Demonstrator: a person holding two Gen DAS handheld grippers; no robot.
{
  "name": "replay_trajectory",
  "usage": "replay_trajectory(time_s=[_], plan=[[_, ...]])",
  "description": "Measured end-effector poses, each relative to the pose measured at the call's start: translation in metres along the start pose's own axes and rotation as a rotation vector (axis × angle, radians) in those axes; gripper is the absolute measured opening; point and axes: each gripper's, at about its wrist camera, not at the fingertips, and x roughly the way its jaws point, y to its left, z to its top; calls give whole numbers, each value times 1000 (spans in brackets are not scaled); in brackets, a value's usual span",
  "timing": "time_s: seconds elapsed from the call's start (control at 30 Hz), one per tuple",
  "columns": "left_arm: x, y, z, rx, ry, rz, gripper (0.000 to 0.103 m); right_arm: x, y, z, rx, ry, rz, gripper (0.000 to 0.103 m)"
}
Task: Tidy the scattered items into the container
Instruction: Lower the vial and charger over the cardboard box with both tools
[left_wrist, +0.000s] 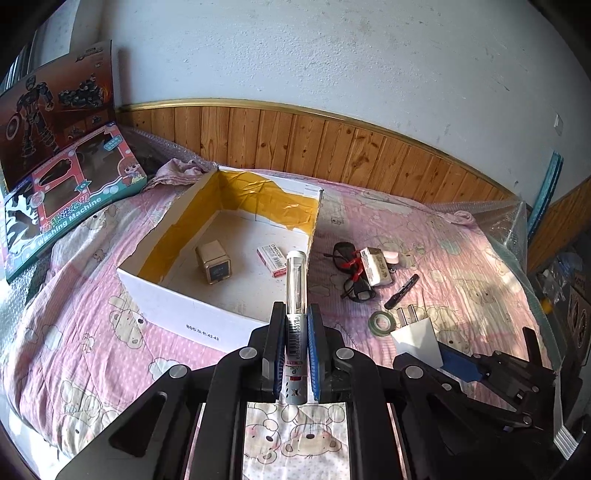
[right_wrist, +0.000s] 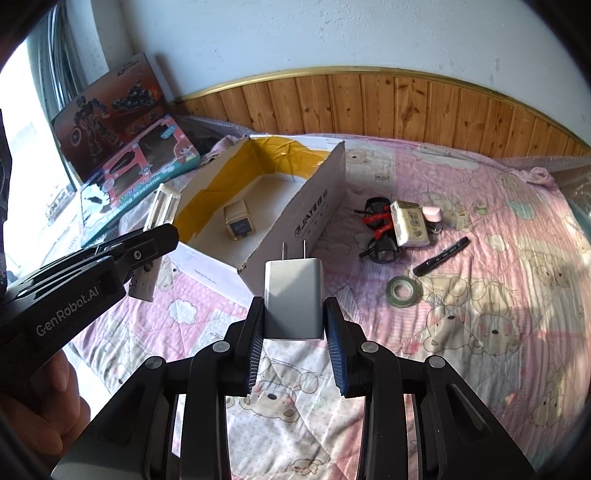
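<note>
Left tongs (left_wrist: 295, 354) gripping marker (left_wrist: 296, 295), right tongs (right_wrist: 294, 325) gripping charger (right_wrist: 293, 295) (possibly), box (right_wrist: 314, 206) logo right-view only.

Both my wrist cameras look forward along each tool, low over the bed (left_wrist: 92, 332), sharing the cardboard box (left_wrist: 192, 317) (right_wrist: 314, 206).

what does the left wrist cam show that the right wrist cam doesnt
Only the left wrist view shows the small red-and-white box on the floor of the cardboard box, and the barcode on the marker clamped in the left gripper.

Only the right wrist view shows the charger's two prongs, the JIAYE print on the cardboard box wall, and a hand at lower left.

Both show the right gripper shut on the charger, the beige cube, the glasses, the tape roll and the black pen.
</note>
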Motion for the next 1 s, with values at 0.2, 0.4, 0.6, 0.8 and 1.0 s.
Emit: replay_trajectory(time_s=[0.2, 0.4, 0.6, 0.8, 1.0], plan=[[9, 7, 8, -11, 4, 8, 12, 10, 7, 12, -13, 2, 7, 33], [24, 17, 16, -25, 22, 21, 12, 20, 13, 25, -28, 6, 14, 33], [41, 27, 23, -37, 40, 37, 12, 32, 18, 38, -38, 10, 21, 33], [53, 36, 32, -48, 51, 44, 12, 41, 25, 53, -55, 10, 27, 33], [63, 44, 40, -59, 59, 48, 12, 49, 29, 66, -67, 9, 34, 33]])
